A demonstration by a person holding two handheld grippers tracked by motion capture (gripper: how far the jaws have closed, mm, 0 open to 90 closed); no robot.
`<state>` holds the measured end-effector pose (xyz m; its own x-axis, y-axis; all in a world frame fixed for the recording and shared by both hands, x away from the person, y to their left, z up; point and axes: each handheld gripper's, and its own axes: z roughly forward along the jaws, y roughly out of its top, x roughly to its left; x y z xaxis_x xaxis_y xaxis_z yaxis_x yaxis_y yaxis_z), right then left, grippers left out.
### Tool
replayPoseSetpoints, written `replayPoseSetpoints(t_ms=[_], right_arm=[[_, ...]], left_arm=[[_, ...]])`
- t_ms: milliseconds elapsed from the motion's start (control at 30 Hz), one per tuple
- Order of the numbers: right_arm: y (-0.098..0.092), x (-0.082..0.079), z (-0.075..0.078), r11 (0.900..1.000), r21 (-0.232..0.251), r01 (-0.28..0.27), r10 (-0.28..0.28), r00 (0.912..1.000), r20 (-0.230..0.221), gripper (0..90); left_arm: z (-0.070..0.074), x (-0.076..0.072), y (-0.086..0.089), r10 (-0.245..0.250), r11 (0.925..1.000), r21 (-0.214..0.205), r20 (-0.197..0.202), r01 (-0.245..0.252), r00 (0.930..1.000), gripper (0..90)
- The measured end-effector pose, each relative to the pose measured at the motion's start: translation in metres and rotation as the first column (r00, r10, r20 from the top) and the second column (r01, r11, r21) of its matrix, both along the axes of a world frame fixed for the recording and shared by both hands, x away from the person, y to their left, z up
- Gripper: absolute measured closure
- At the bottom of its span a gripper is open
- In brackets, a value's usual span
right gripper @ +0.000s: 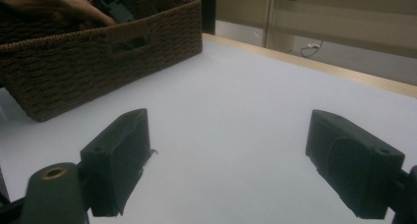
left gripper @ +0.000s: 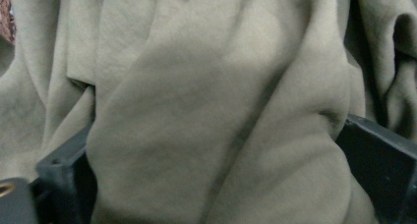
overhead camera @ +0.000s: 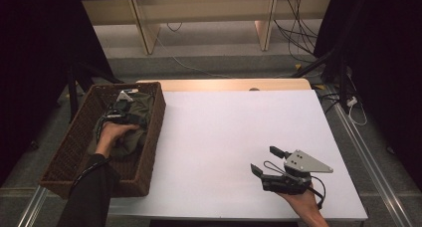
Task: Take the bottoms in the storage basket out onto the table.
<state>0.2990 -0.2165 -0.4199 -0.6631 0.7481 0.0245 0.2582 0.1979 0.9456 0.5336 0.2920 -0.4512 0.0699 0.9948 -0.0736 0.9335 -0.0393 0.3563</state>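
Note:
An olive-green cloth (overhead camera: 130, 132) lies crumpled in a brown wicker basket (overhead camera: 154, 132) at the table's left edge. My left gripper (overhead camera: 119, 112) reaches down into the basket on top of the cloth. In the left gripper view its jaws (left gripper: 216, 150) stand wide apart, with a thick fold of the cloth (left gripper: 196, 62) bulging between them. My right gripper (overhead camera: 264, 159) rests low over the white tabletop (overhead camera: 224, 132) near the front right. It is open, with nothing between its fingers (right gripper: 231, 150). The right gripper view has the basket (right gripper: 98, 62) at far left with a hand (right gripper: 49, 5) in it.
A wooden strip (overhead camera: 224, 84) runs along the table's far edge. Beyond it stand pale furniture legs (overhead camera: 144, 33), with cables (overhead camera: 293, 33) on the floor. Dark stand legs (overhead camera: 323, 62) flank the table at the right. The basket's near wall has a handle slot (right gripper: 130, 42).

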Motion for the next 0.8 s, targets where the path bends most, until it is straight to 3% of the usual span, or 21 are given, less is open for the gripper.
replayPoseSetpoints(t_ms=[500,800], right_arm=[[0.001,0.0,-0.001,1.0,0.001,-0.001,0.001,1.0,-0.001,18.2],[-0.001,0.0,0.0,1.0,-0.003,0.005,-0.005,1.0,-0.007,18.5]], left_arm=[[0.007,-0.003,0.003,-0.02,0.9998,-0.006,-0.025,0.02,0.9995,27.4],[0.014,-0.008,0.01,-0.034,0.998,-0.055,-0.013,0.033,0.9993,44.3]])
